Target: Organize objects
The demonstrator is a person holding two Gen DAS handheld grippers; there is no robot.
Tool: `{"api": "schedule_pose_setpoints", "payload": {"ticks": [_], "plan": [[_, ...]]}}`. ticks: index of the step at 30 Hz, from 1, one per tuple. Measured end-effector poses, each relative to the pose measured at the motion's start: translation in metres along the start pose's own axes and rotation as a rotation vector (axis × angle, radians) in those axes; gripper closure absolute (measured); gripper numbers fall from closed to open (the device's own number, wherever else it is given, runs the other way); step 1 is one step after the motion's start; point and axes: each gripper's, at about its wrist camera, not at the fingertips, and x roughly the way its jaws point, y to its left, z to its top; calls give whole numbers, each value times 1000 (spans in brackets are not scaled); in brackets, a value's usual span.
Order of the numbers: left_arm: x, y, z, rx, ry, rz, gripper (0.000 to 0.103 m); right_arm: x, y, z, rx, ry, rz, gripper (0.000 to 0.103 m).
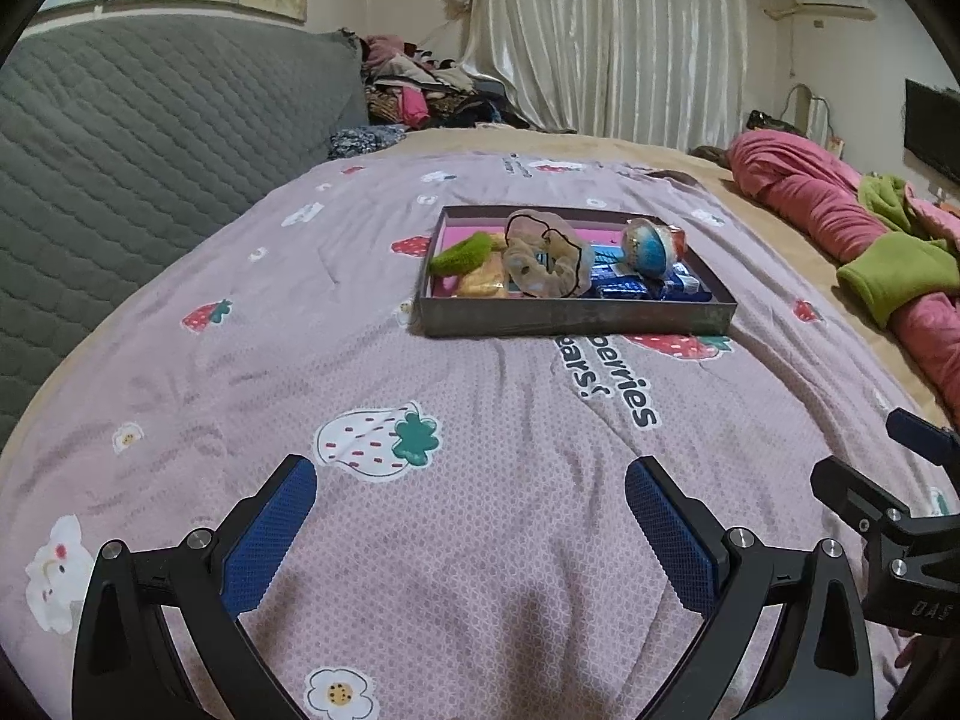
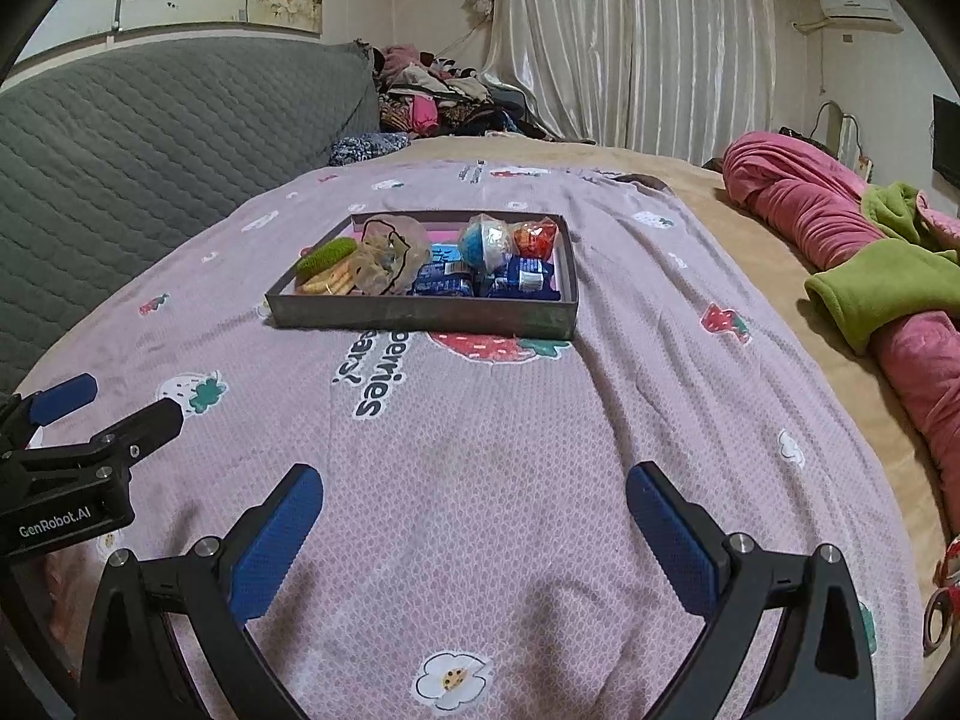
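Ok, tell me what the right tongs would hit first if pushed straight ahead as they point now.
Probably the near wall of the tray. The right tongs stand open and empty over the strawberry blanket, aimed roughly that way; if angled downward, the blanket comes first. Depth is unclear.

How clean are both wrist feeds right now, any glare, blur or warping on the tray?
Left wrist: tray sharp, fisheye bends the bed edges, corners vignetted black. Right wrist: same bowing, tray clear, mild sheen on the curtain, soft indoor light, no hard shadows.

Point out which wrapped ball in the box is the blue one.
The blue-and-white ball, left of the orange-red ball, which lies nearer the box's far right corner.
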Motion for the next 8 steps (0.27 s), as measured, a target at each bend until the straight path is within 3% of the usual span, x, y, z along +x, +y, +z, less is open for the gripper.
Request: {"api": "schedule_pose_setpoints", "payload": {"ticks": [8], "plan": [[5,2,-1,-23,1,24,0,3,0,-3,-12,12,-10,1]]}}
